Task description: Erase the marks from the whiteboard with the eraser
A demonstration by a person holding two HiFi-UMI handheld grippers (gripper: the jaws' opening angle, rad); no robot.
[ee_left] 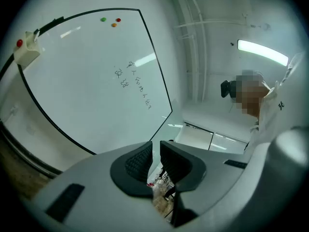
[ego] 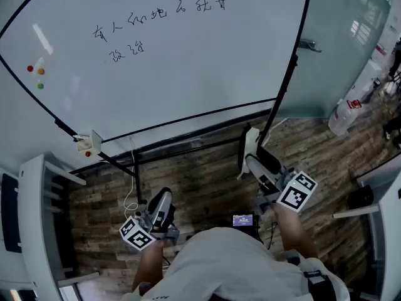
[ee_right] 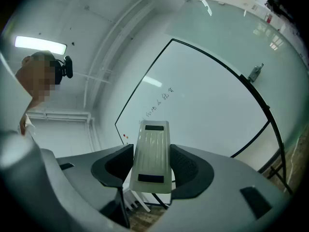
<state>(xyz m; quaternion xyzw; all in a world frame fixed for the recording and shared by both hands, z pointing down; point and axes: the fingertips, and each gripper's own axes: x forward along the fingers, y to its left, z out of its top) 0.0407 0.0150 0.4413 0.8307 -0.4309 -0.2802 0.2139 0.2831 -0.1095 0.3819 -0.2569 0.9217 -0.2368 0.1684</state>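
Fingers, left gripper view: the black ribbed pads (ee_left: 137, 159) of the left gripper (ee_left: 155, 162) stand a narrow slit apart, with nothing between them.
Board, left gripper view: the large white whiteboard with a thin black frame (ee_left: 87, 81) is at 11 o'clock beyond the jaws. The dark handwritten marks (ee_left: 135, 83) sit towards its 3 o'clock edge. Three small round magnets, green, orange and red (ee_left: 111, 21), sit at its 12 o'clock edge.
Fingers, right gripper view: the pads (ee_right: 190, 167) of the right gripper (ee_right: 152, 164) are clamped on the long sides of the pale oblong plastic eraser (ee_right: 152, 151), which sticks out towards 12 o'clock.
Board, right gripper view: the whiteboard fills 1 o'clock behind the eraser. The marks show just past the eraser's far end.
Left gripper, head view: at 7 o'clock, seen against the brown wood-plank floor (ego: 207, 174).
Right gripper, head view: at 5 o'clock, with the eraser at its tip pointing to 12 o'clock. The eraser is below the board's lower frame edge and well apart from the marks.
Marks, head view: two handwritten lines at 12 o'clock on the board. The magnets are at 9 o'clock.
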